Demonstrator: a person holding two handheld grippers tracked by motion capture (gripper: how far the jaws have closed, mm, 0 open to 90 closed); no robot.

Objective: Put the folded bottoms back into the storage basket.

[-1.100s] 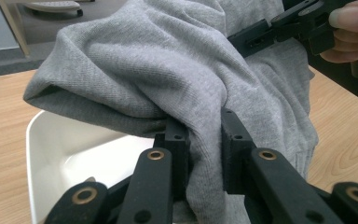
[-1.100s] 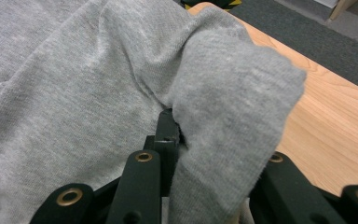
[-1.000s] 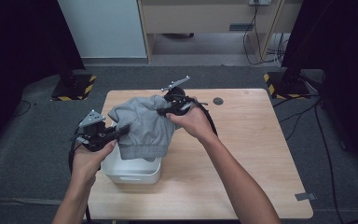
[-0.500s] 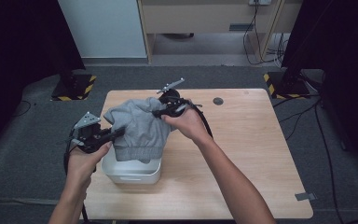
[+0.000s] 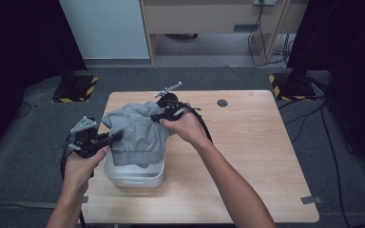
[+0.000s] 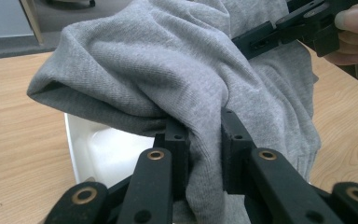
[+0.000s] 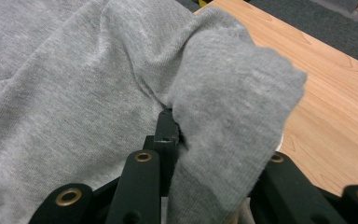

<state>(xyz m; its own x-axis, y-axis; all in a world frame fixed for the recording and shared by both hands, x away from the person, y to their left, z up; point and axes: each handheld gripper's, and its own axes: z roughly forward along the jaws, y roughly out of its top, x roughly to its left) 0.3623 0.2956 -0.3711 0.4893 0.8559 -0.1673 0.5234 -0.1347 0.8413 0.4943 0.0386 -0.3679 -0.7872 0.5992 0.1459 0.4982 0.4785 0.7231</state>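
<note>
Grey garment (image 5: pixel 138 130), a soft knit sweatshirt-type cloth, hangs bunched between the two grippers above the white bin (image 5: pixel 135 175), its ribbed hem drooping into the bin's open top. The bin stands on the near left part of the wooden table (image 5: pixel 256 156), close to the left edge. Left gripper (image 5: pixel 110 138) holds the cloth from the left side: in the left gripper view its jaws are pinching a thick fold of the grey fabric (image 6: pixel 205 154), cloth filling the gap between the two black pads, with the white bin wall (image 6: pixel 77 149) below and behind it. Right gripper (image 5: pixel 159 115) holds the garment's far upper edge, above the table's far middle; in the right gripper view a rolled fold of the cloth (image 7: pixel 223 121) sits between its jaws, pinched, and drapes over them so that the right-hand pad is mostly hidden. The right gripper (image 6: pixel 279 35) also appears at the upper right of the left gripper view, gripping the top of the cloth, with fingers (image 6: pixel 354 21) on its body. Both forearms enter from the near edge. A small dark round disc (image 5: pixel 222 102) lies on the table at the far side, well apart from the garment to its right. Grey carpet (image 5: pixel 38 128) surrounds the table.
</note>
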